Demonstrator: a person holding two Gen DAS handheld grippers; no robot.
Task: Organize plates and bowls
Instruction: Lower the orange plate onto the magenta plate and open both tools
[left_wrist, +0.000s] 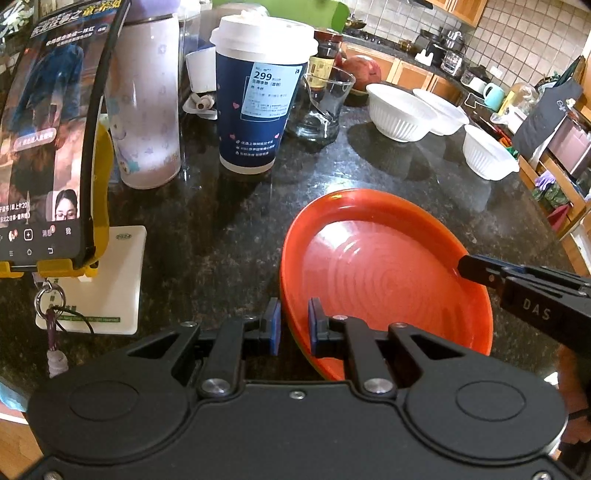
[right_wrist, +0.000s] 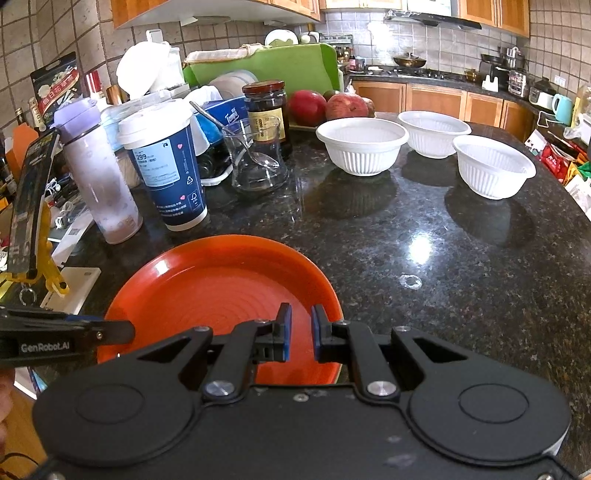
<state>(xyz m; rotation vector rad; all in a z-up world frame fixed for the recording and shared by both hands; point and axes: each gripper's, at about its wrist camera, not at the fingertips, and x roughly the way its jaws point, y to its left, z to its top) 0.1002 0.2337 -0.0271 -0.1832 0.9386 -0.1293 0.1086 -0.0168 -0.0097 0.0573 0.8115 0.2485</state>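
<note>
Both hand-held grippers meet at one orange plate (left_wrist: 384, 273) on a dark speckled stone counter (right_wrist: 443, 258). Seen from its own camera, the left gripper (left_wrist: 294, 325) has its blue pads narrowed onto the plate's near rim, one pad outside the edge and one inside, so it appears clamped on the rim. The right gripper (right_wrist: 301, 328) has its jaws drawn nearly together over the plate's near right edge; from the left camera its tip lies at the rim on the far side, but whether it truly pinches the rim cannot be told. The plate sits at the front of the counter, just in front of a blue paper cup (right_wrist: 166, 177) with a white lid and a lilac bottle (right_wrist: 99, 184). It looks like glossy, rigid plastic with raised rings in its well: probably light and stiff, unlikely to shatter, but slick, so the upturned rim is the sensible place to grip, one pad above and one below. Three white ribbed bowls (right_wrist: 364, 146) stand well apart from it toward the back right, each separate. They look thin, light and slightly flexible; their flared lips should give the best hold, and a hard squeeze might deform them. A clear glass beaker (right_wrist: 258, 162) holding a spoon stands between cup and bowls.
</note>
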